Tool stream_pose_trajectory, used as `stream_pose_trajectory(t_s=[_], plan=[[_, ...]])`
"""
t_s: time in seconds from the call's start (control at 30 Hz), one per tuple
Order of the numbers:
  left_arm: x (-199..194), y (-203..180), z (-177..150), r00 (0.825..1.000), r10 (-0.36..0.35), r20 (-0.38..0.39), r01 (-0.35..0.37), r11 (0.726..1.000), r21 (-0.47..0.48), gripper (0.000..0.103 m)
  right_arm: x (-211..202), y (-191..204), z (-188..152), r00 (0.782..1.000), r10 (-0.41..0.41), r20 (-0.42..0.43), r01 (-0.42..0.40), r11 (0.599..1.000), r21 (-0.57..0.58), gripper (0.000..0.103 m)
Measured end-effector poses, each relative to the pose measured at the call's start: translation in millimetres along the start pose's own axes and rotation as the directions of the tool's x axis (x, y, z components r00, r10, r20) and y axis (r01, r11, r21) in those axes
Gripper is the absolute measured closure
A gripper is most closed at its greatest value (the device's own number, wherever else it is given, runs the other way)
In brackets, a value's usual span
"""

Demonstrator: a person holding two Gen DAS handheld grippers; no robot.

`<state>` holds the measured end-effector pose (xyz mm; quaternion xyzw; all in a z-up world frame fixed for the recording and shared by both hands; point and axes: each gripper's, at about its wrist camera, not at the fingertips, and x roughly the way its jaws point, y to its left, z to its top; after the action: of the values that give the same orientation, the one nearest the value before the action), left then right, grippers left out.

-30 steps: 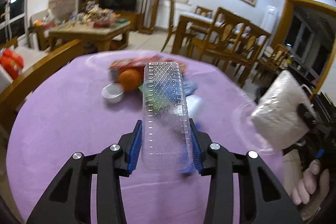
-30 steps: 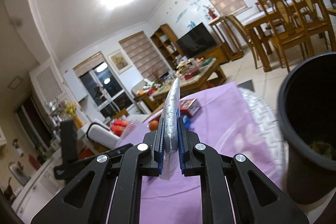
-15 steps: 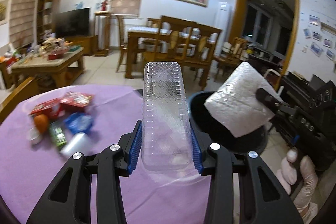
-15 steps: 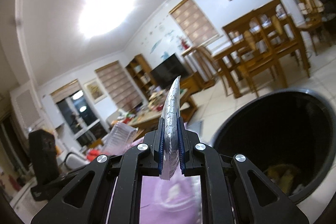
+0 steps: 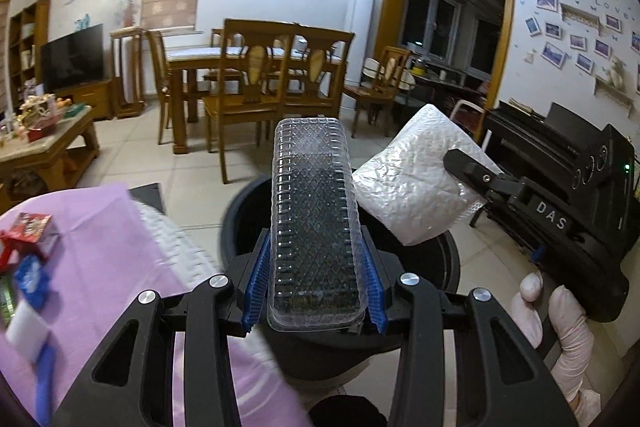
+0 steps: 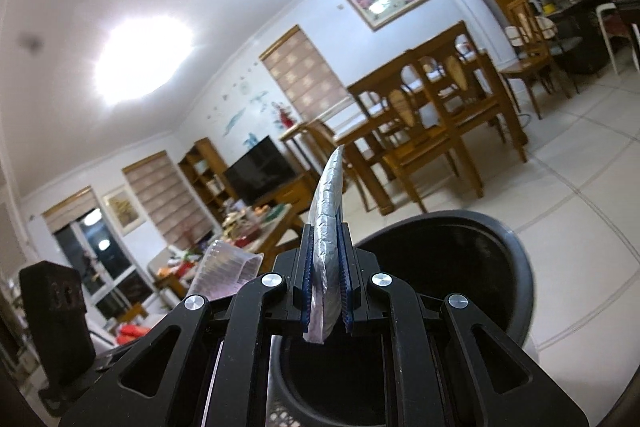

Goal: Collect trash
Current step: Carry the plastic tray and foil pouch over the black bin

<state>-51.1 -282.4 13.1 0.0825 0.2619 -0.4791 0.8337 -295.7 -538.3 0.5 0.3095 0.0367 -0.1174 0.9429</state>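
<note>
Clear plastic tray (image 5: 316, 215) clamped in the left gripper (image 5: 316, 287), silver pouch (image 6: 329, 247) pinched in the right gripper (image 6: 326, 291), both above the bin (image 5: 448, 259); releasing off-centre could miss it.

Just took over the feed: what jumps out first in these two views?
The clear plastic tray clamped upright in the left gripper, dead centre, over the black bin. Right of it, the right gripper pinches a crinkled white wrapper above the same bin. At far left, more litter lies on the purple tablecloth.
</note>
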Motion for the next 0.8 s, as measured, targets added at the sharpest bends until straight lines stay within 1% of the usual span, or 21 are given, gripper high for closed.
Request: stream_pose_trajectory(t_s=[0.23, 0.3, 0.7, 0.8], plan=[[37.0, -13.0, -1.7, 0.997, -0.041, -0.058, 0.042, 0.999, 0.014, 0.062, 9.6, -35.0, -5.8, 0.997, -0.072, -0.013, 0.072, 0.997, 0.032, 0.091], [40.1, -17.4, -2.6, 0.997, -0.044, -0.069, 0.045, 0.999, 0.012, 0.062, 14.7, -43.5, -9.2, 0.996, -0.087, -0.023, 0.088, 0.995, 0.046, 0.091], [66.0, -19.0, -8.7, 0.991, -0.055, -0.125, 0.058, 0.998, 0.021, 0.062, 35.4, -64.3, -24.8, 0.991, -0.125, -0.047, 0.128, 0.990, 0.063, 0.091], [65.7, -22.8, -6.6, 0.991, -0.057, -0.120, 0.061, 0.998, 0.029, 0.062, 38.6, -67.2, -28.9, 0.990, -0.129, -0.058, 0.132, 0.989, 0.066, 0.091]])
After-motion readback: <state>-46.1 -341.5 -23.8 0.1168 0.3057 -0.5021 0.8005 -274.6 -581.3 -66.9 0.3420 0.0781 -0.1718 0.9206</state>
